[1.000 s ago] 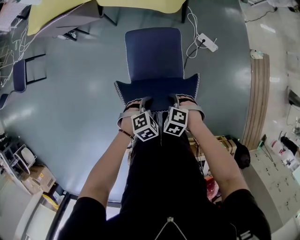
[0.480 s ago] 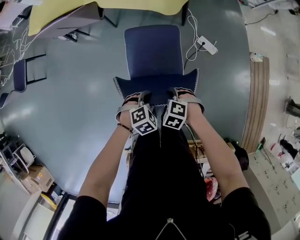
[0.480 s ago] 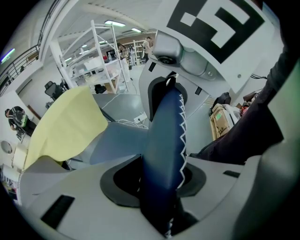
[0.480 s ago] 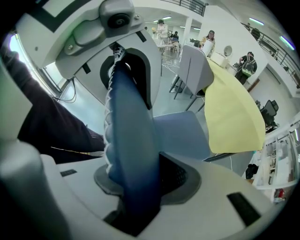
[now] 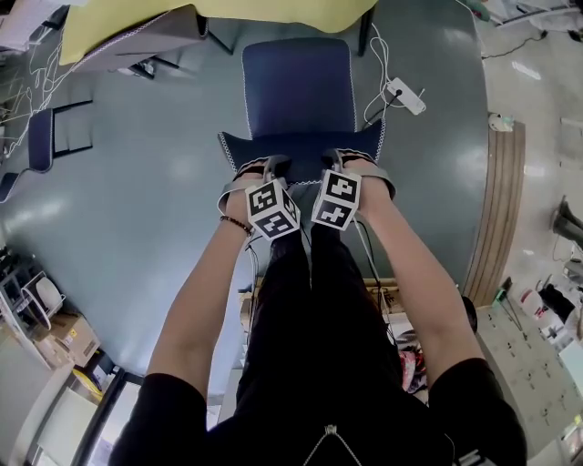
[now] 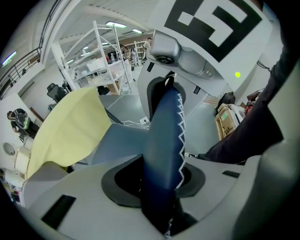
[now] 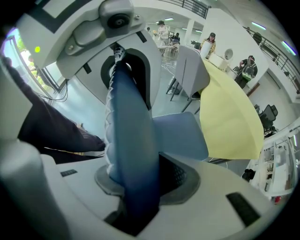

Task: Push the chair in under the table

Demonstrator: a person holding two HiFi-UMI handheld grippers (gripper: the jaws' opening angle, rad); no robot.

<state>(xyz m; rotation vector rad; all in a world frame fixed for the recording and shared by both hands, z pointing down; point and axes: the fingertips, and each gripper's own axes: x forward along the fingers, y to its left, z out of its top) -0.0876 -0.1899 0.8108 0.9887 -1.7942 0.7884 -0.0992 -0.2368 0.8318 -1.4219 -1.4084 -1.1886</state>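
Note:
A dark blue chair (image 5: 299, 86) stands on the grey floor, its seat pointing at the yellow table (image 5: 118, 23) at the top of the head view. Both grippers sit side by side on the top edge of its backrest (image 5: 301, 150). My left gripper (image 5: 271, 169) straddles the backrest (image 6: 164, 150), which fills the gap between its jaws. My right gripper (image 5: 334, 163) straddles the same backrest (image 7: 133, 154) a little to the right. Both pairs of jaws have just been closing on the padded backrest and press on it. The seat's front edge lies just short of the table edge.
A white power strip (image 5: 404, 95) with a cable lies on the floor right of the chair. A grey chair (image 5: 137, 45) stands at the table's left, another blue chair (image 5: 38, 141) further left. A wooden board (image 5: 499, 191) runs along the right; boxes (image 5: 64, 341) sit lower left.
The chair and both grippers have moved up the picture toward the yellow table. The arms have stretched further forward, and the grip on the backrest has stayed.

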